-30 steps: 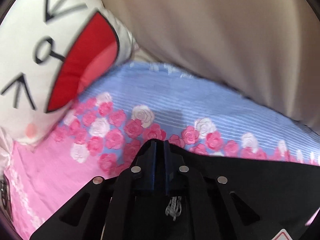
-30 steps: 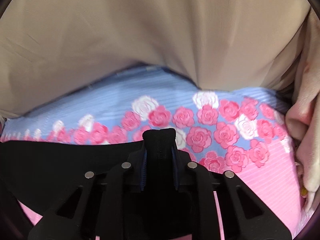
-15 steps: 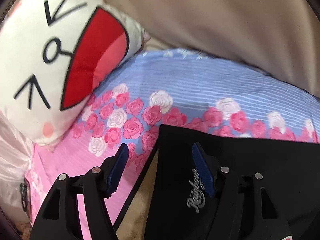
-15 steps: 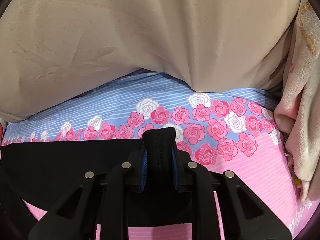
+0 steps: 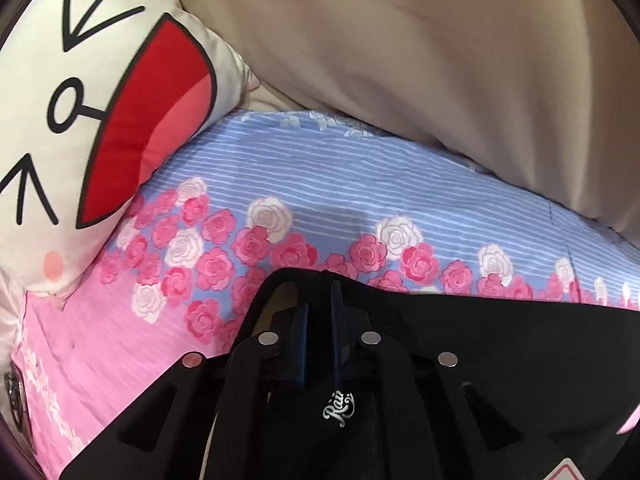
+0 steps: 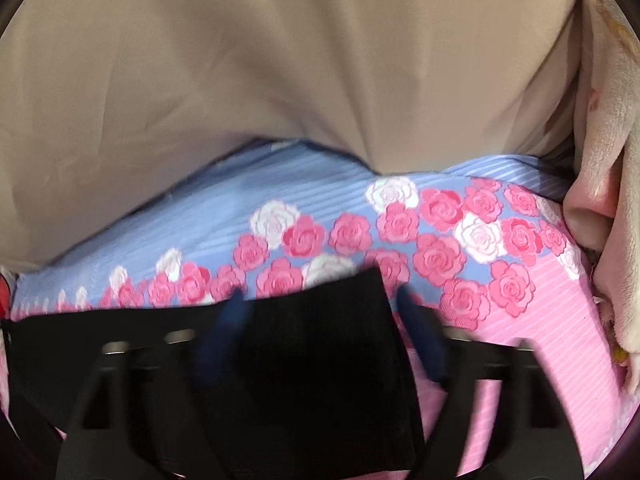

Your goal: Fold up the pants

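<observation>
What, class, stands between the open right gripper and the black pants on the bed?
Nothing visible: the pants lie directly between the right gripper's spread fingers, which have just been opening. The beige bedding and the cloth at the right lie clear.

The black pants (image 5: 500, 344) are laid flat across the rose-printed bed sheet (image 5: 360, 184). A small white logo is borne near one folded edge.

Soft even light, blurred right-wrist foreground
</observation>
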`<state>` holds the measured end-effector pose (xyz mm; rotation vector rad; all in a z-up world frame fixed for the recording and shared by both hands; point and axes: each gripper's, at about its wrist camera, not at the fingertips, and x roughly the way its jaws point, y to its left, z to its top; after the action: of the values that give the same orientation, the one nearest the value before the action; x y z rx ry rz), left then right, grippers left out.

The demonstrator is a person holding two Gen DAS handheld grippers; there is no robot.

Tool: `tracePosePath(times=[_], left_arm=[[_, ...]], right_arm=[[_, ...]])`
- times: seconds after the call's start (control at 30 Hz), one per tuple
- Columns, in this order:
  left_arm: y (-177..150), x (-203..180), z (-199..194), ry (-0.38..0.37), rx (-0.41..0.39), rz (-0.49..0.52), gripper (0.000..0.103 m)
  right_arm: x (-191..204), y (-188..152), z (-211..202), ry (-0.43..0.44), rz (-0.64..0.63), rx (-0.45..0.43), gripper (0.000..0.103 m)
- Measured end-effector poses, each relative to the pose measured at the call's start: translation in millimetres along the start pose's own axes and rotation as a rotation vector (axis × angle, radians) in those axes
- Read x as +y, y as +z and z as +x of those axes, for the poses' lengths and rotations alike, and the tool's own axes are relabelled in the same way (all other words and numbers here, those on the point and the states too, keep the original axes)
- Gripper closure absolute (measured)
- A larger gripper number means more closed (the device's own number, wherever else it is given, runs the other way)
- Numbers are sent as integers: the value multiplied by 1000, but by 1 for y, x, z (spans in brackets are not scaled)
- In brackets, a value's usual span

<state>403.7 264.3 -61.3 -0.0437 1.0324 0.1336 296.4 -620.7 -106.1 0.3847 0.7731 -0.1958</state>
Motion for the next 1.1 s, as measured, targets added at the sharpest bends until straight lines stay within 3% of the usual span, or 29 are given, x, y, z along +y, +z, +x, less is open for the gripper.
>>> tracePosePath(times=[0.1,0.17,0.23,0.27,0.3,0.33,0.37,0.4,0.43,0.47,0.53,0.6,0.7,0.83,0.97,1.1], left_arm=[[1,-7,5,32,13,40,93],[3,-11,10,69,21,50,86],[3,-12,17,127,24,38,69],[4,-10,24,148,28,22,55],[4,-9,28,163,31,15,52],[3,-8,34,161,41,9,52],[3,-9,39,140,48,6,61],[5,-8,41,115,39,-2,78],[6,-10,39,107,39,-2,87],[8,-12,36,93,45,5,100],[9,-11,26,46,51,-9,100],[6,-4,-1,-15,2,-29,100],[-6,14,-59,-131,-92,-60,100],[-40,36,-137,-221,-200,-39,100],[-97,51,-198,-235,-253,16,100],[-166,57,-225,-187,-215,85,99]], right_arm=[[1,5,10,-23,-22,38,22],[3,5,21,-101,-51,73,22],[3,3,28,-114,-70,90,22],[2,0,32,-104,-71,102,23],[2,-3,35,-85,-75,105,29],[4,-5,35,-75,-90,90,38],[7,-7,33,-64,-108,76,55],[8,-6,31,-40,-97,75,67],[9,-5,28,-9,-79,74,84],[13,-4,25,-14,-85,62,86],[24,-3,13,-18,-119,28,89],[32,0,-11,6,-124,-23,89],[40,1,-63,68,-134,-119,89],[45,-18,-147,132,-180,-221,89],[47,-58,-215,157,-217,-262,89],[33,-113,-255,141,-255,-240,88]])
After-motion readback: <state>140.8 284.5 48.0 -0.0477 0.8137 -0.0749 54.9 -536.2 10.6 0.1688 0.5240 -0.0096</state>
